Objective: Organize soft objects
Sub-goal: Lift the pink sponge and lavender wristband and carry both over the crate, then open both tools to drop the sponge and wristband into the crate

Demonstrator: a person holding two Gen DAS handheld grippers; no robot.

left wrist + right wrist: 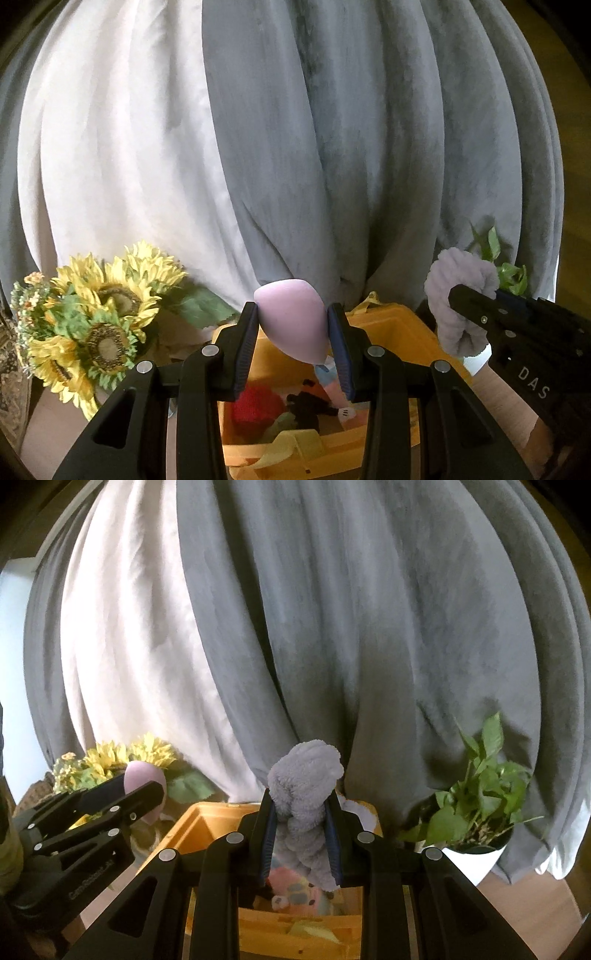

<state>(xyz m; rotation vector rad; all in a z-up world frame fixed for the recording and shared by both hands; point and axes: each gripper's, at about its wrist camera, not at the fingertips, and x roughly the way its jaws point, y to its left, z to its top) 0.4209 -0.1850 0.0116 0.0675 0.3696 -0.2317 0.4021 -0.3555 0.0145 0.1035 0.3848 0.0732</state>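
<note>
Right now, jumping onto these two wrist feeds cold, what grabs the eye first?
The left gripper is shut on a pink egg-shaped sponge held above an open yellow bin of soft toys. Beside it, the right gripper pinches a fluffy lavender plush over the same bin. Grey and white curtains fill the background.

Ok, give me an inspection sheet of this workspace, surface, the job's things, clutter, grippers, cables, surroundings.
Surface: wooden top, mostly hidden by the gear.
Job's things: pink teardrop sponge and lilac fluffy toy, both held up over the yellow bin; the bin already holds soft items, one red, one black, one pastel.
Clutter: nothing seen loose on the surface.
Grippers: left gripper shut on the sponge; right gripper shut on the fluffy toy.
Cables: nothing seen.
Surroundings: sunflower bunch on the left, potted green plant on the right, grey and white curtains behind.
</note>
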